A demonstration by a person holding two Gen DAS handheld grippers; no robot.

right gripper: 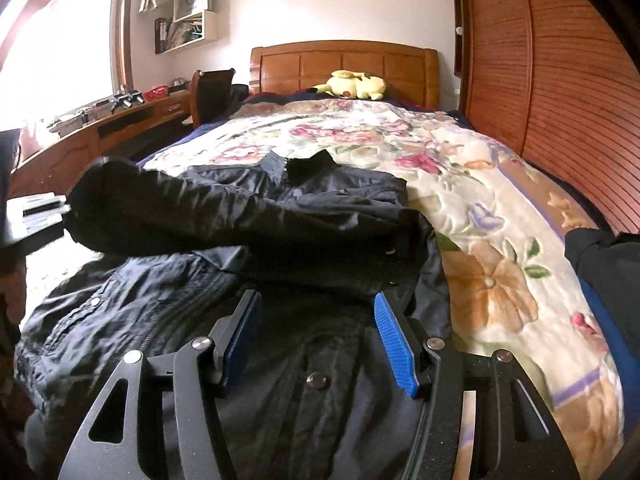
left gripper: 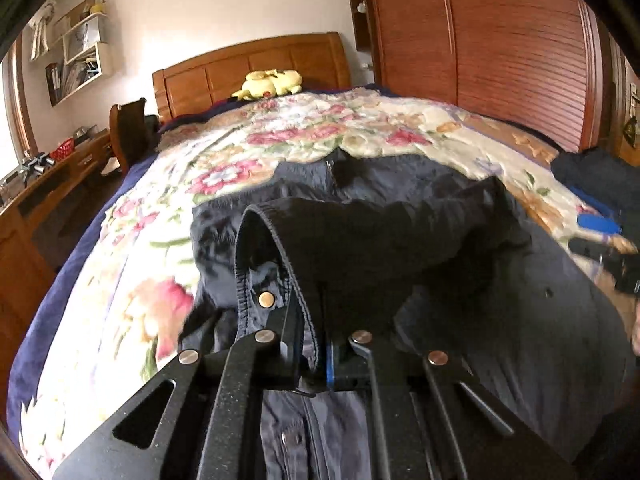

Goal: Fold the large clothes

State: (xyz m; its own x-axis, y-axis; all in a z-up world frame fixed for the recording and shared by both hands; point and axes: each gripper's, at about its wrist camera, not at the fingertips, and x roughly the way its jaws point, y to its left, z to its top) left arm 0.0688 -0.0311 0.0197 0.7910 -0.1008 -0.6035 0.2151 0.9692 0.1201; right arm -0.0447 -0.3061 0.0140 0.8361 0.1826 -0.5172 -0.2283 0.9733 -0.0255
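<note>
The jacket (right gripper: 280,240) lies spread on the floral blanket (right gripper: 480,208), directly ahead of and under both grippers, collar toward the headboard (right gripper: 344,64). It is dark, thin, crinkly shell cloth with metal snaps and a zip: light, very soft and probably a little slick, so I judge it will sag and slide rather than keep a crease. 1 sleeve (right gripper: 168,204) is raised and carried across the body, ahead and to the left of the right gripper.

The left gripper (left gripper: 310,344) is clamped tight on that sleeve's cuff (left gripper: 272,264); the stitched hem loops up out of the pinched pads, with a snap just beside them. The hemmed cuff is a good hold, since doubled cloth grips better than the single slick layer.

The right gripper (right gripper: 318,344) hangs just above the front placket, its blue pads (right gripper: 394,344) standing about half apart with nothing between them. For its own hold, the bottom hem or the snap placket below it look firmest.

A yellow plush (right gripper: 352,84) sits far ahead by the headboard; another dark garment (right gripper: 600,264) lies off to the right.
</note>
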